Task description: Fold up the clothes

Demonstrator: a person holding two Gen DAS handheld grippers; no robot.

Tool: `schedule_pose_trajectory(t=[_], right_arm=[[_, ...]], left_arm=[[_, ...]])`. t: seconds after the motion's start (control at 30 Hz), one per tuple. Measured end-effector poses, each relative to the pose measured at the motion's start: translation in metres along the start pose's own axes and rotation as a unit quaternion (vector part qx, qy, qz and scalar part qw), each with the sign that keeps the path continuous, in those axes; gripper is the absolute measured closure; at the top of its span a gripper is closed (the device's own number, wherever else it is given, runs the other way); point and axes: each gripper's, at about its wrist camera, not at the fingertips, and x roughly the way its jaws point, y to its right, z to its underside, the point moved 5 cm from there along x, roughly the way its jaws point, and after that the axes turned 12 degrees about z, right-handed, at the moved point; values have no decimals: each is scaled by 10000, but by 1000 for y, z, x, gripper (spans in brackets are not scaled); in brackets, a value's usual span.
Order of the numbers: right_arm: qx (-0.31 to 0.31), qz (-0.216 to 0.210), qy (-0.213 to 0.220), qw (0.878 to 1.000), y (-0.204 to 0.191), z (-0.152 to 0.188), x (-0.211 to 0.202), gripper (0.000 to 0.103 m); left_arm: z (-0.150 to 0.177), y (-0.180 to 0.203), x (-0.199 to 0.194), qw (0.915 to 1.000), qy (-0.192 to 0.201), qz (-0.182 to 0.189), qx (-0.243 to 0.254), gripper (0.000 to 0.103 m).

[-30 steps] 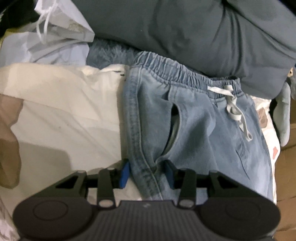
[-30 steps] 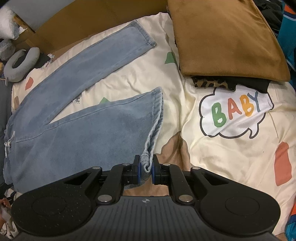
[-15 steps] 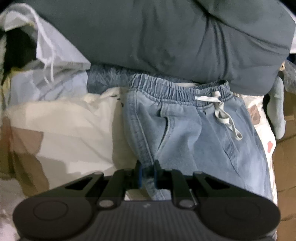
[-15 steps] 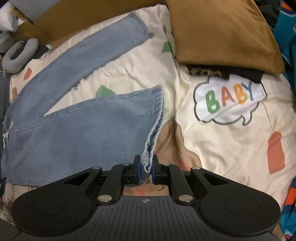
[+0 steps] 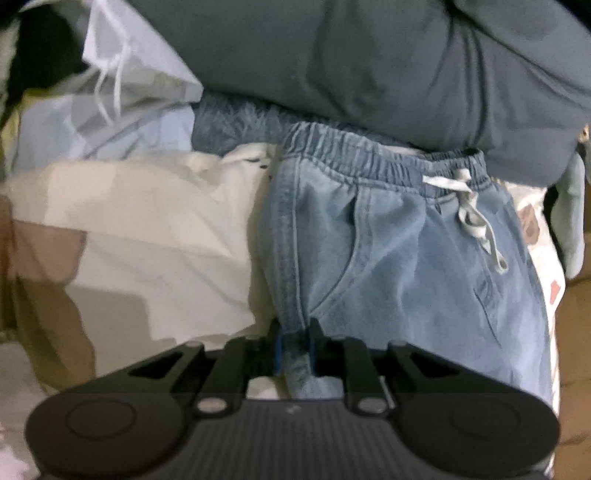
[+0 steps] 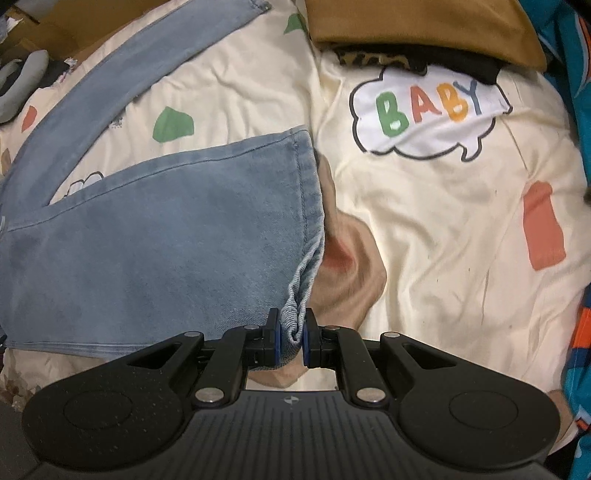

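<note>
Jeans (image 5: 399,266) of pale blue denim lie spread on a cream bedsheet (image 6: 436,221) printed with coloured shapes and a "BABY" cloud (image 6: 428,110). The left tool (image 5: 295,345) pinches the side seam of the jeans below the elastic waistband (image 5: 376,162), its blue pads pressed on the fabric. The right tool (image 6: 291,338) pinches a bunched corner of the hem (image 6: 306,240) of the nearer leg, its pads squeezed on the denim. The far leg (image 6: 155,59) runs up and away from that hem, its end cut off at the top edge. A white drawstring (image 5: 476,218) hangs from the waistband. Just above the waistband a dark grey pillow or duvet (image 5: 388,62) overlaps it; which of the two is unclear. Left of the waistband sits a white bag (image 5: 125,74) with cord handles; its contents are hidden. Above the "BABY" cloud a brown folded cloth (image 6: 424,26) lies on a leopard-print and black piece (image 6: 399,59), mostly covered. The left wrist view is blurred.
</note>
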Motion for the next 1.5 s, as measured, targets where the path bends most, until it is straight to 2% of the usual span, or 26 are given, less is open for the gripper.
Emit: schedule_pose_trajectory(t=[0.03, 0.13, 0.23, 0.47, 0.67, 0.83, 0.9, 0.97, 1.07, 1.1, 1.17, 1.2, 1.3, 1.43, 1.5], right_arm=[[-16, 1, -1, 10000, 0, 0, 0, 94], [-61, -5, -7, 10000, 0, -2, -2, 94], [-143, 14, -29, 9999, -2, -3, -6, 94], [-375, 21, -195, 9991, -1, -1, -6, 94], [-316, -49, -466, 9984, 8, 22, 6, 94], [-300, -20, -696, 9971, 10, 42, 21, 94], [-307, 25, -747, 9967, 10, 49, 26, 94], [-322, 51, -766, 9965, 9, 49, 27, 94], [-344, 86, -789, 9962, 6, 49, 29, 94], [-352, 98, -797, 9961, 5, 48, 29, 94], [-367, 122, -813, 9959, 4, 48, 31, 94], [-372, 118, -817, 9959, 4, 48, 30, 94], [-362, 71, -823, 9959, 5, 48, 31, 94], [-350, 166, -861, 9955, 5, 52, 38, 91], [-277, 163, -950, 9950, 6, 54, 45, 90]], left_arm=[[-2, -1, 3, 10000, 28, 33, -6, 77], [-8, -5, 10, 9998, 113, 131, -25, 76], [-12, -3, 11, 9995, 175, 252, -28, 92], [-24, 4, -8, 9996, 128, 128, 195, 98], [-26, 10, -8, 9995, 156, -121, 263, 99], [-30, 5, 8, 9993, -42, -197, 306, 98], [-33, 0, 12, 9999, -6, -134, 107, 91], [-36, -4, 16, 9999, 42, -97, -38, 76], [-40, -6, 24, 10000, 56, -29, -76, 74], [-41, -7, 25, 9999, 90, 2, -146, 76], [-42, -7, 22, 9995, 212, 69, -204, 97], [-44, -6, 19, 9996, 258, -119, -78, 99], [-51, -7, 12, 9993, 297, -243, 40, 99], [-52, -9, 20, 9995, -41, -237, 194, 98], [-54, -9, 19, 9994, -93, -253, 216, 89]])
